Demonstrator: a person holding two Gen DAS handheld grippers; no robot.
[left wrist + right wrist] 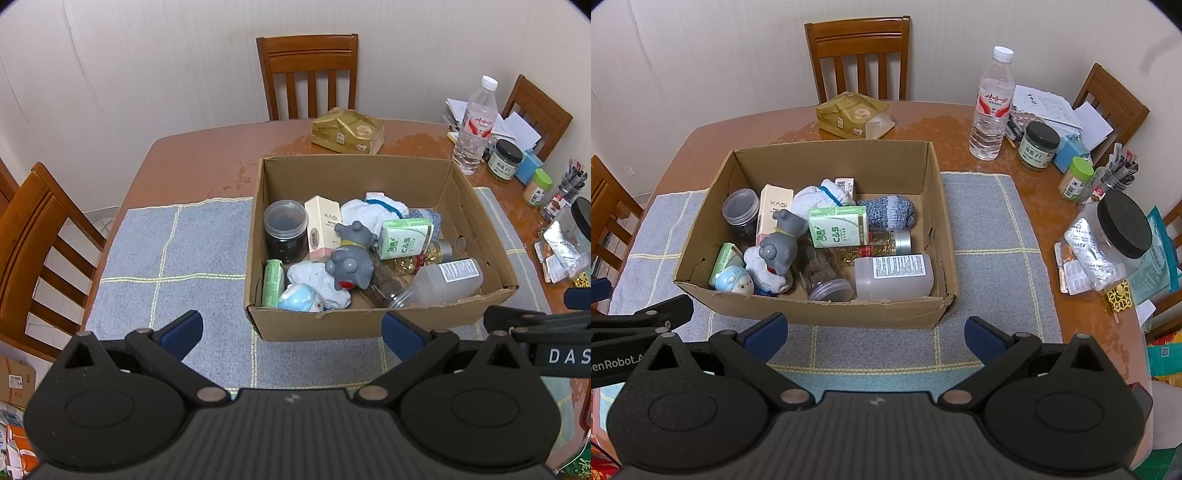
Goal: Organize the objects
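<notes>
Cardboard box (812, 310) sits open on a grey checked mat (990, 229) covering the brown table (960, 122), and everything else is placed from that box. Inside it lie a grey toy dog (781, 243), a green carton (838, 225), a pale tall carton (772, 210), a dark jar (740, 212), white socks (816, 195), a grey-blue sock (890, 212) and a frosted bottle (894, 277) on its side. Behind the box rests a gold bag (853, 114); to its right stands a water bottle (991, 107). Both the left gripper (291, 332) and right gripper (875, 332) hover just in front of the box, fingers spread wide, holding nothing.
</notes>
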